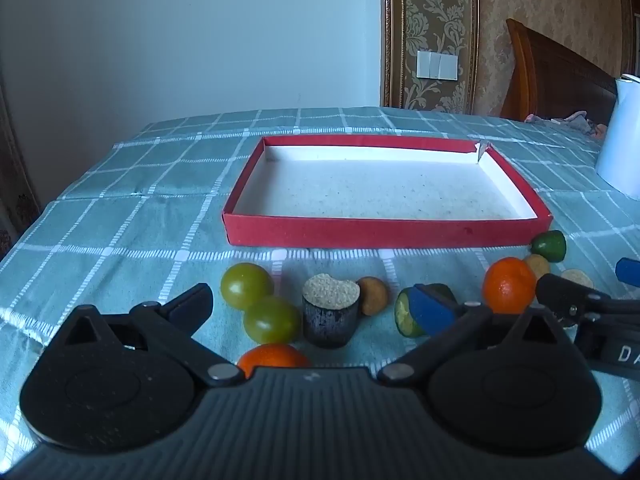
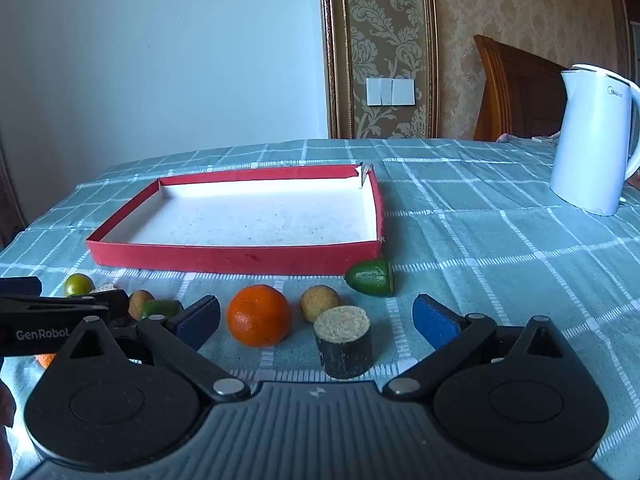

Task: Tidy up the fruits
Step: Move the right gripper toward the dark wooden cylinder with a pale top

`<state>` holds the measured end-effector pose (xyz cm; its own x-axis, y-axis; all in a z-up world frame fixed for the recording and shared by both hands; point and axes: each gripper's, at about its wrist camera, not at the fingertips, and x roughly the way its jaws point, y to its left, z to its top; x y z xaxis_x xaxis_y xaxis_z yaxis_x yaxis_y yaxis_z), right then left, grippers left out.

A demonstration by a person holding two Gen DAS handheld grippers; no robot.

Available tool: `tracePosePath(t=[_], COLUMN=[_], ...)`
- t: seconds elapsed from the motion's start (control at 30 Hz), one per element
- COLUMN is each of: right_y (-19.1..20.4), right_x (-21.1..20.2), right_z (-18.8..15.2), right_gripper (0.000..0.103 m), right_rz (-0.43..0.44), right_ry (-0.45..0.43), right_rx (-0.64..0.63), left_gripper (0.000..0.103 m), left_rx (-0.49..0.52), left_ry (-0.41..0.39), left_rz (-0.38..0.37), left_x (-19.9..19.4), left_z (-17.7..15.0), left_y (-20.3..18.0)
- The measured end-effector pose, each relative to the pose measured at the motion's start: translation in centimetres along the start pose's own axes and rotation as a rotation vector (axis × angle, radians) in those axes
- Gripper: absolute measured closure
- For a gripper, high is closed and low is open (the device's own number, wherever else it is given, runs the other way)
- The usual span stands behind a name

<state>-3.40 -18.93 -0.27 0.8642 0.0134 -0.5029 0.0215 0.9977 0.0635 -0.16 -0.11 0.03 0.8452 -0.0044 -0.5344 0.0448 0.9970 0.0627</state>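
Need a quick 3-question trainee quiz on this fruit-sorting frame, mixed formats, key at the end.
1. True or false: the red tray already holds fruit.
2. Multiple choice: in the right wrist view, what lies between the right gripper's fingers? A) only the kettle B) an orange and a dark cork-topped cylinder C) nothing
3. Fill in: the white kettle stands on the checked tablecloth, to the ____ of the tray in the right wrist view.

Key:
1. False: the tray is empty; the fruits lie on the cloth in front of it.
2. B: the orange and the cylinder; both grippers, left too, are open.
3. right
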Motion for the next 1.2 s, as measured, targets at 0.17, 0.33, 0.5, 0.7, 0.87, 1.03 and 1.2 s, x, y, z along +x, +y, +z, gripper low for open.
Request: tracePosePath(t=[0.17,0.33,0.5,0.7,0.87,1.03,1.2], right_y=[0.2,-0.2,-0.8,-1.5,-2.2,-2.4,-2.2], right_x=[-0.8,-1.5,-1.9,-2.8,-3.1,-3.6,-3.9], right_z=[-0.3,-0.7,-1.2,-1.4,-1.8,-2.0,-2.2], right_gripper=[0.000,0.000,0.000,0.000,0.000,0.000,0.000], right_rz=[-0.018,-0.040,-0.037,-0.034,-0.053,-0.059,-0.074], right_ry=[-0.034,-0.029,-0.027,-0.041,-0.048,-0.065,-0.080], right_rx=[-0.028,-0.064,-0.048,-0.038,-0.038,-0.046,-0.085], left_gripper=[0.000,0.000,0.000,0.000,0.000,0.000,0.000], left_rx=[-0.014,-0.010,-0.021,-0.027,-0.020,-0.017,-0.022], left_ry=[-0.006,0.004,0.015,0.028,0.039,0.037,0.045], left_rz=[0.003,-0.017,-0.029,-0.025,-0.024,-0.023,-0.028], left_x=[-0.2,-0.6,-1.2,-1.6,-1.7,-2.0,-2.0], left_z=[-0.7,-1.2,-1.3,-1.9,-2.4,-2.5,-2.4], left_y=[0.7,0.2,0.4,0.5,0.1,0.1,0.2])
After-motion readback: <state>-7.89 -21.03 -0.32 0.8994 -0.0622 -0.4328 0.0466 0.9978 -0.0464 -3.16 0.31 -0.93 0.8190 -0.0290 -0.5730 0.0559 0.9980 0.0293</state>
